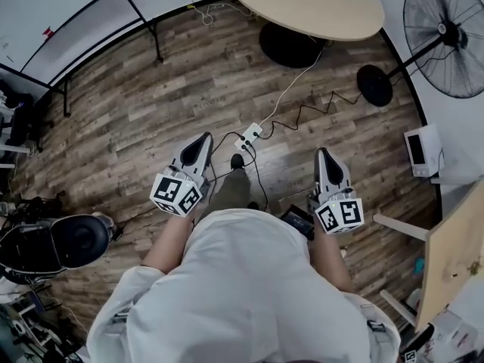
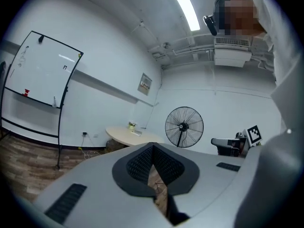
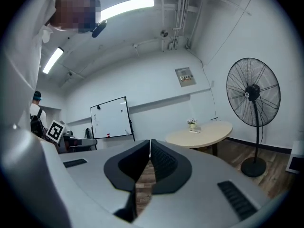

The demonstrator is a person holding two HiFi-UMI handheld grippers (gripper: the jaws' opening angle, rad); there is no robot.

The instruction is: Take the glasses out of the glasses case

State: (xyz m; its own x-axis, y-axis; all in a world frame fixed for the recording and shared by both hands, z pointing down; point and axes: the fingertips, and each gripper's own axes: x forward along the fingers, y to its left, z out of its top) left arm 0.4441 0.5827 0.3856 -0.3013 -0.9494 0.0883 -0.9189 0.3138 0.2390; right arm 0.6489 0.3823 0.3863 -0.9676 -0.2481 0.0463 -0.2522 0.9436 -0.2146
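No glasses case and no glasses show in any view. In the head view my left gripper [image 1: 203, 139] and my right gripper [image 1: 324, 153] are held at waist height over the wooden floor, both pointing forward. Each one has its jaws closed tip to tip with nothing between them. The left gripper view looks past the shut left gripper [image 2: 153, 147] across the room. The right gripper view does the same past the shut right gripper [image 3: 150, 142]. The person's white top fills the lower part of the head view.
A round beige table [image 1: 306, 6] stands ahead with a small item on top. A standing fan [image 1: 445, 32] is at the right, and a power strip [image 1: 249, 136] with cables lies on the floor. A whiteboard [image 2: 40, 70] stands left, an office chair [image 1: 64, 240] at near left.
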